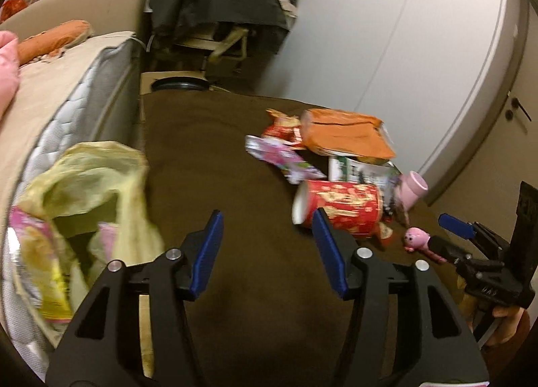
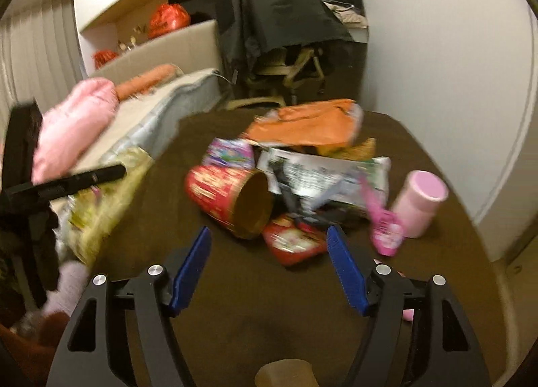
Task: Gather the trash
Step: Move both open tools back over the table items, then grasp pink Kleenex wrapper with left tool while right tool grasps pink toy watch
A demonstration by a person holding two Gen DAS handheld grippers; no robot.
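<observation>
The left hand-held gripper (image 1: 267, 254) hovers over the brown bench (image 1: 218, 185) with its blue fingers spread wide and nothing between them. The yellow trash bag (image 1: 90, 192) sags open just to its left at the bench edge, beside the bed (image 1: 67, 101). The red paper cup (image 1: 339, 210) lies on its side, just beyond the left gripper's right fingertip. The right hand-held gripper (image 2: 269, 267) is likewise wide open and empty, its fingers pointing at the trash pile: the red cup (open mouth toward the camera), a small red wrapper (image 2: 292, 240) near the fingertips, an orange packet (image 2: 309, 124) on top and a pink bottle (image 2: 420, 203) to the right.
</observation>
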